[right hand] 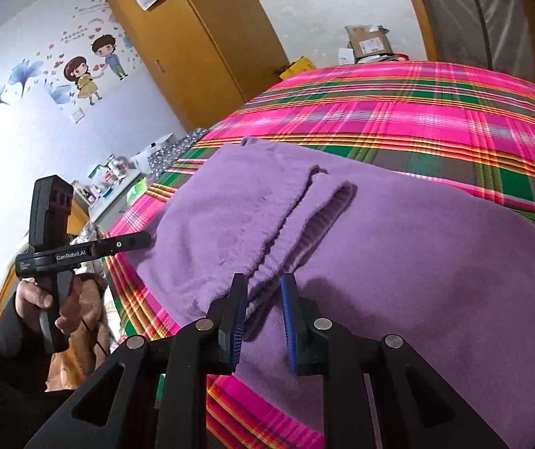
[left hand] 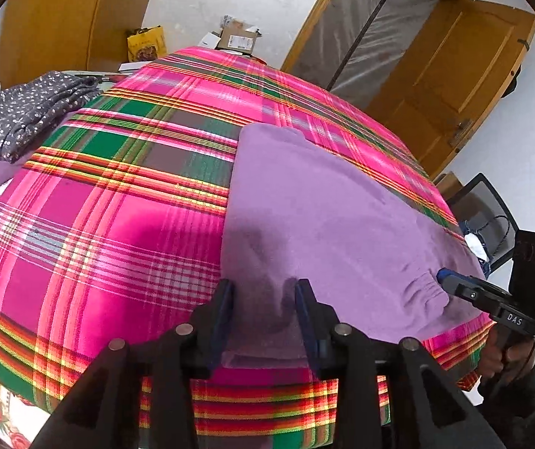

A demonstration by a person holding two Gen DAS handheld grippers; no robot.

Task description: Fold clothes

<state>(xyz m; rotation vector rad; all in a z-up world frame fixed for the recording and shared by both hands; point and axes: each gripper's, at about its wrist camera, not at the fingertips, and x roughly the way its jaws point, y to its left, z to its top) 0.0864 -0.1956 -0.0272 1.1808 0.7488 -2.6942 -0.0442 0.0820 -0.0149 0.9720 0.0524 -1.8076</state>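
Two grippers, left [left hand: 263, 292] and right [right hand: 263, 292], both released, over purple garment [left hand: 323, 217] on plaid bedspread [left hand: 99, 205]; cardboard box [left hand: 239, 39] contents indistinct.

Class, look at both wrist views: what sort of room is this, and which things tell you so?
Most likely a home bedroom: a bed under a pink plaid cover, a wooden wardrobe and cartoon wall stickers.

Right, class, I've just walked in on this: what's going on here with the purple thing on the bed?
A person is folding clothes with a handheld gripper in each hand. A purple fleece garment lies spread on the plaid bed cover. The left gripper and the right gripper are both open, poised over its near edge, the right one at a gathered cuff. Nothing is gripped yet. Other clothes sit piled at the far corner.
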